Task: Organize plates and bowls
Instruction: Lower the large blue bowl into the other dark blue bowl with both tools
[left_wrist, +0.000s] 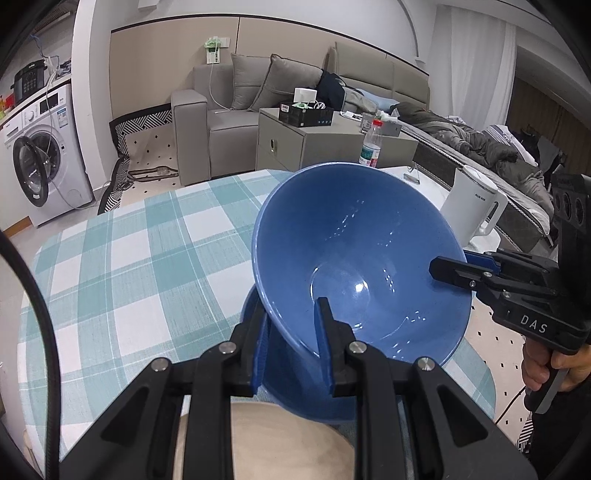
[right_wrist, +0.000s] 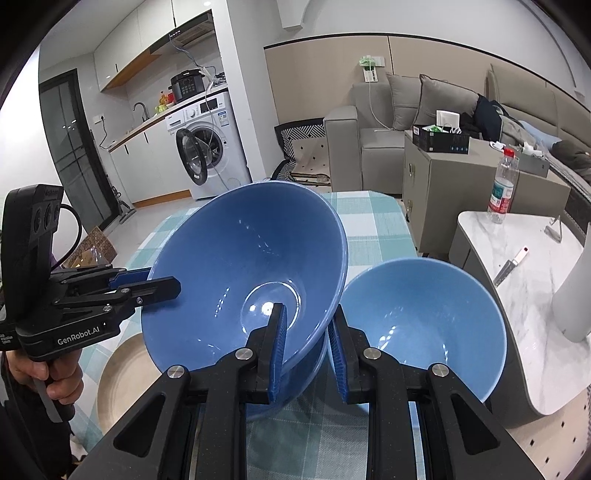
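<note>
Now my left gripper (left_wrist: 291, 354) and right gripper (right_wrist: 306, 354) both clamped on rim of big glossy blue ceramic bowl (left_wrist: 354, 251), tilted above another blue bowl (left_wrist: 295, 395); smaller light-blue bowl (right_wrist: 424, 325) just right of right gripper.

grey sofa (left_wrist: 229, 122) against beige panelled wall (left_wrist: 177, 48), washing machine (right_wrist: 207, 144) under kitchen counter, glossy pale floor.

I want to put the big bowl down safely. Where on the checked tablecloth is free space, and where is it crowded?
The checked tablecloth is bare on the washing machine side and toward the sofa. It is crowded near the person: under the held large blue bowl sits another blue bowl, with the smaller light-blue bowl and the beige plate on either side.
</note>
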